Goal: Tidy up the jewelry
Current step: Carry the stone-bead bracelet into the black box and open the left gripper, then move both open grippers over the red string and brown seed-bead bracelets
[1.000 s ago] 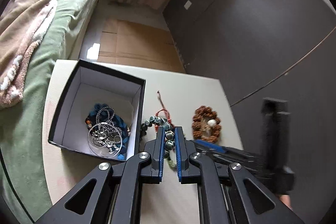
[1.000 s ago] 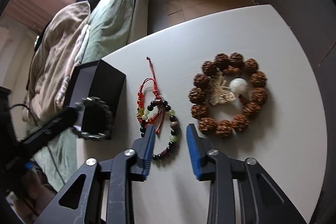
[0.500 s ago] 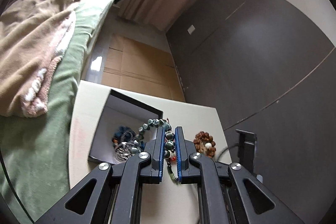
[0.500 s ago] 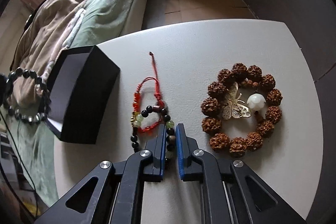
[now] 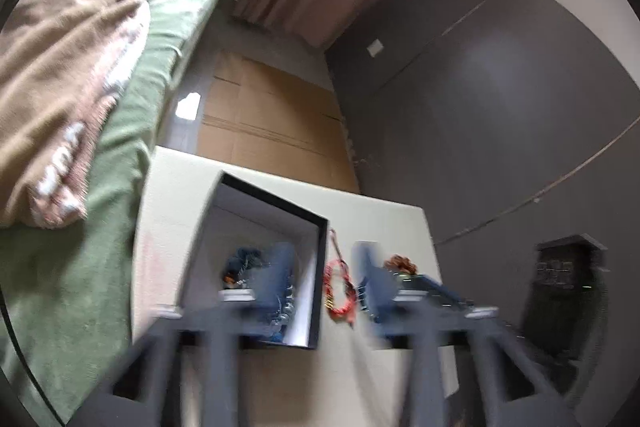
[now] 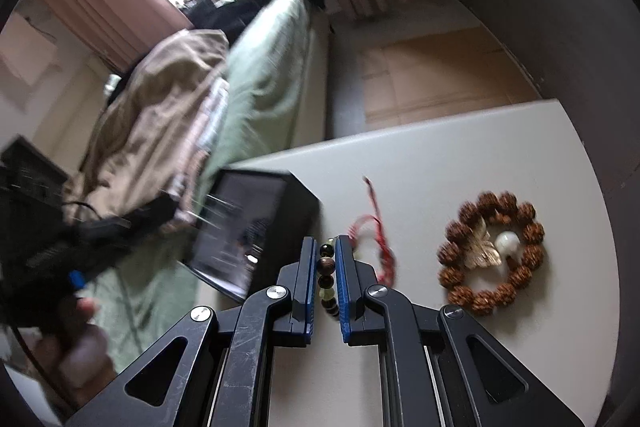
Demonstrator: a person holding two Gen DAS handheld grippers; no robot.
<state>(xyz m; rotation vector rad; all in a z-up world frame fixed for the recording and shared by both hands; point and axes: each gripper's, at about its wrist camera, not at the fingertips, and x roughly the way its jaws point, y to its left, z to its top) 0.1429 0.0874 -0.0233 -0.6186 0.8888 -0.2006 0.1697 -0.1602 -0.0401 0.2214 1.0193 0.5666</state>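
Note:
The black box with a white inside [image 5: 256, 239] stands on the pale table and holds a heap of blue and silver jewelry [image 5: 248, 267]. My left gripper [image 5: 322, 275] is open and blurred above the box's right wall, holding nothing. My right gripper [image 6: 323, 267] is shut on the dark and green bead bracelet [image 6: 326, 279], lifted beside the box [image 6: 256, 227]. A red cord bracelet [image 6: 374, 239] lies on the table; it also shows in the left wrist view [image 5: 340, 291]. A brown seed-bead bracelet with a white bead [image 6: 492, 253] lies to the right.
A bed with a green cover [image 5: 120, 131] and a tan blanket [image 5: 68, 39] runs along the table's left side. A dark wall [image 5: 500, 107] stands on the right. Cardboard [image 5: 272, 123] lies on the floor beyond the table.
My left gripper has opened and the green bead bracelet has left it. My right gripper has closed on the dark bead bracelet and lifted it toward the box.

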